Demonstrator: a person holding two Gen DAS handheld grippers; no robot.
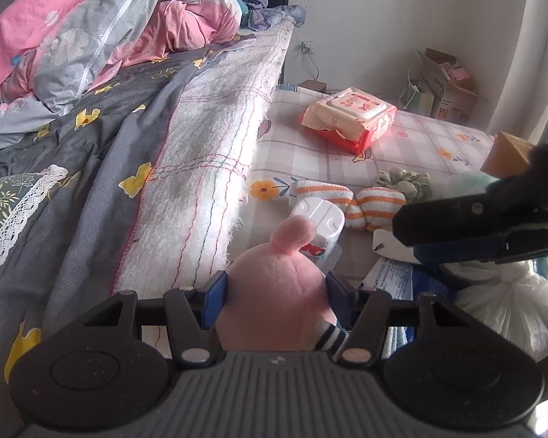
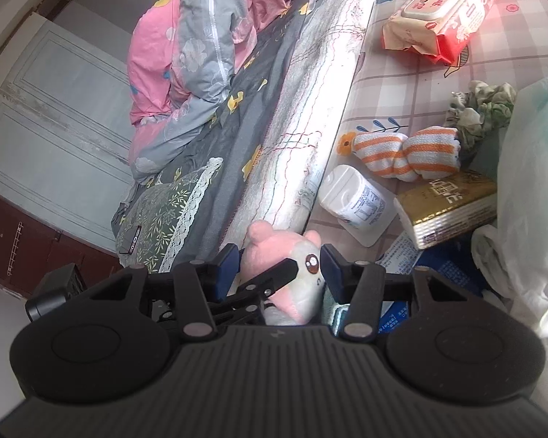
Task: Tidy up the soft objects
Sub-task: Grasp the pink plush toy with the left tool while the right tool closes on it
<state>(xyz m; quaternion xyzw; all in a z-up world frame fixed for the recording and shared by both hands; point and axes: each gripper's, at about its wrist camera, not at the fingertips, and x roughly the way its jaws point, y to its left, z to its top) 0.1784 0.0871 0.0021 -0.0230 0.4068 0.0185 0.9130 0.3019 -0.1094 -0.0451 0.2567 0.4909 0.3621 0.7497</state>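
A pink plush toy (image 1: 270, 273) with a round ear sits between the blue pads of my left gripper (image 1: 274, 288), which is shut on its body. In the right wrist view the toy's pink-and-white face (image 2: 307, 255) shows, with one black left finger (image 2: 274, 275) lying across it. My right gripper (image 2: 279, 261) is open; the toy lies ahead between its fingers. Seen from the left wrist, the right gripper (image 1: 409, 237) stops short to the toy's right. An orange-striped knit bundle (image 1: 361, 200) and a crumpled green cloth (image 1: 405, 179) lie on the checked sheet.
A white bottle (image 1: 321, 222) lies just beyond the toy. A red wipes pack (image 1: 350, 116) sits farther back, a gold tissue pack (image 2: 449, 208) and a white plastic bag (image 2: 529, 182) at the right. A raised bed edge with a white woven blanket (image 1: 208, 146) and heaped quilts (image 1: 91, 36) fills the left.
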